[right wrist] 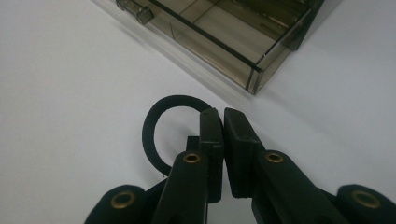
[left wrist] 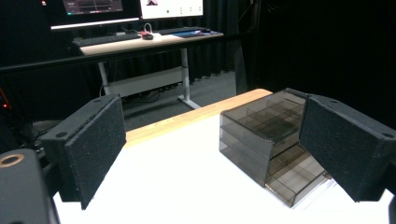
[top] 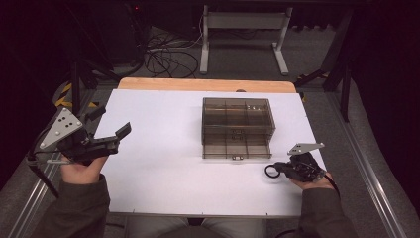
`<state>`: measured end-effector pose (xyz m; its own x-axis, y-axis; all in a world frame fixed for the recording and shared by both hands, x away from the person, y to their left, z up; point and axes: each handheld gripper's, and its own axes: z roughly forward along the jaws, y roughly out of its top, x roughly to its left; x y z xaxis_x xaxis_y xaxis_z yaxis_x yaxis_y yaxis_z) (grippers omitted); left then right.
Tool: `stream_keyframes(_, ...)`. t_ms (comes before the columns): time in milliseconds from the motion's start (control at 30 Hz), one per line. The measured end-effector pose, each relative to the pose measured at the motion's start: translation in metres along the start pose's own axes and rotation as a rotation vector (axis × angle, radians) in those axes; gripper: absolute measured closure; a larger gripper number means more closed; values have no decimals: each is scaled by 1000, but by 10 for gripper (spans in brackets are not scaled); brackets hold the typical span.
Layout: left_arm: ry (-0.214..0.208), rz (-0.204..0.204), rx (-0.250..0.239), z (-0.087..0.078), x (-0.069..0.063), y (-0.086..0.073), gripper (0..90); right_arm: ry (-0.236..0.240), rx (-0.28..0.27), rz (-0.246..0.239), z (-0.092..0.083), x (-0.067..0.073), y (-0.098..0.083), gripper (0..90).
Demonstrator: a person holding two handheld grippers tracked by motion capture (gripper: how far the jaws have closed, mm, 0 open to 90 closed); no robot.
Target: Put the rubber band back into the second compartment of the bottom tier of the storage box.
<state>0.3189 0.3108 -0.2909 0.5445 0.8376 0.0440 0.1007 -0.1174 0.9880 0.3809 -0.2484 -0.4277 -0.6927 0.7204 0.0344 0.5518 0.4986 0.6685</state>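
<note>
A smoky see-through drawer box (top: 237, 119) stands at the middle right of the white table (top: 158, 168), its lowest drawer (top: 236, 148) pulled out toward me. My right gripper (top: 278, 170) rests low on the table near the drawer's front right corner. In the right gripper view its jaws (right wrist: 223, 116) are shut, pinching a thin black ring (right wrist: 152, 133) that loops out to their left, just short of the drawer (right wrist: 219, 32). The ring (top: 271, 171) lies flat on the table. My left gripper (top: 110, 122) hovers at the table's left edge, open and holding nothing, facing the box (left wrist: 261, 135).
A wooden strip (top: 205, 85) borders the table's far edge. Beyond it stand a white desk frame (top: 242, 34) and tangled cables (top: 163, 54) on the floor. The left gripper view shows a desk with monitors and a keyboard (left wrist: 140, 37) farther off.
</note>
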Motion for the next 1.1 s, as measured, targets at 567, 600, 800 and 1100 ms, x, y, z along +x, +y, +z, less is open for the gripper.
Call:
stream_keyframes(567,1,-8,7,2,0,-1,77,-15,-118,9,-9,4,16,865)
stream_keyframes(600,1,-9,7,3,0,-2,76,-16,-120,3,-9,4,17,865)
stream_keyframes(800,-2,-8,9,4,-1,-2,74,-15,-144,-11,-7,9,26,865)
stream_keyframes(1100,3,-8,8,4,-2,-2,69,-8,-166,-27,-2,13,36,866)
